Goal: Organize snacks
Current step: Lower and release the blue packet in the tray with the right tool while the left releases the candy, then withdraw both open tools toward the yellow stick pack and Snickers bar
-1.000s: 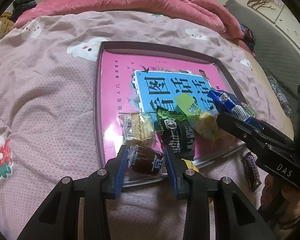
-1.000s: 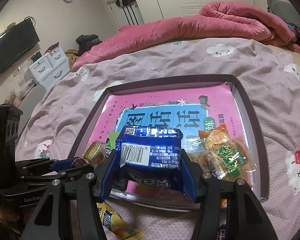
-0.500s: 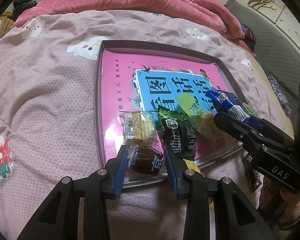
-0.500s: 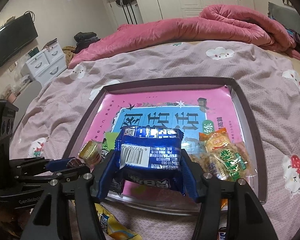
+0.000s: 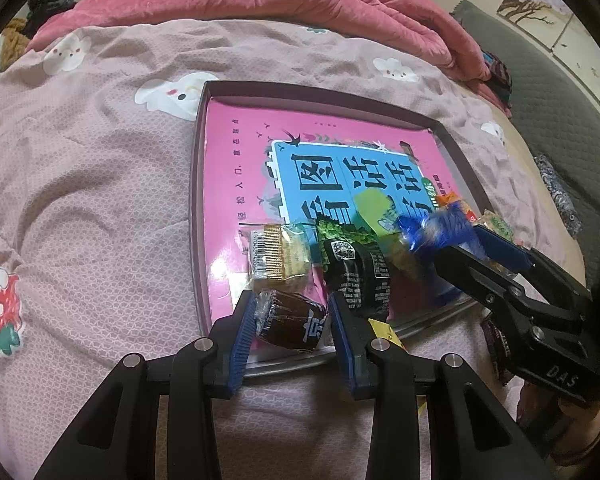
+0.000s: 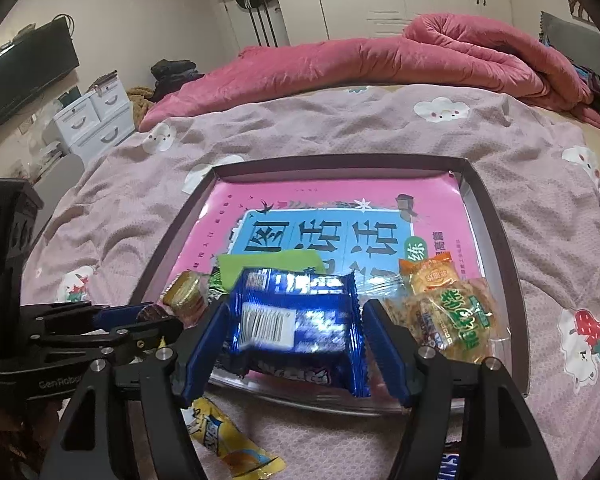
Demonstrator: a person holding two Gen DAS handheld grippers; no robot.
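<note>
A dark tray [image 5: 198,184] with a pink book in it lies on the bed. My left gripper [image 5: 292,320] is shut on a brown wrapped candy [image 5: 290,320] over the tray's near edge. My right gripper [image 6: 296,332] has spread open; the blue snack pack [image 6: 300,320] sits loose between its fingers, blurred, over the tray's near edge. It also shows in the left wrist view [image 5: 436,232]. In the tray lie a gold cracker pack [image 5: 278,256], a black packet [image 5: 356,276] and green and orange packs [image 6: 452,312].
A yellow packet [image 6: 224,440] and a Snickers bar [image 6: 448,464] lie on the pink bedsheet in front of the tray. A rolled pink quilt [image 6: 380,60] lies at the far end. White drawers [image 6: 96,120] stand beyond the bed's left side.
My right gripper has opened and let go of the blue pack, which drops toward the tray. My left gripper still holds the brown candy and has barely moved.
</note>
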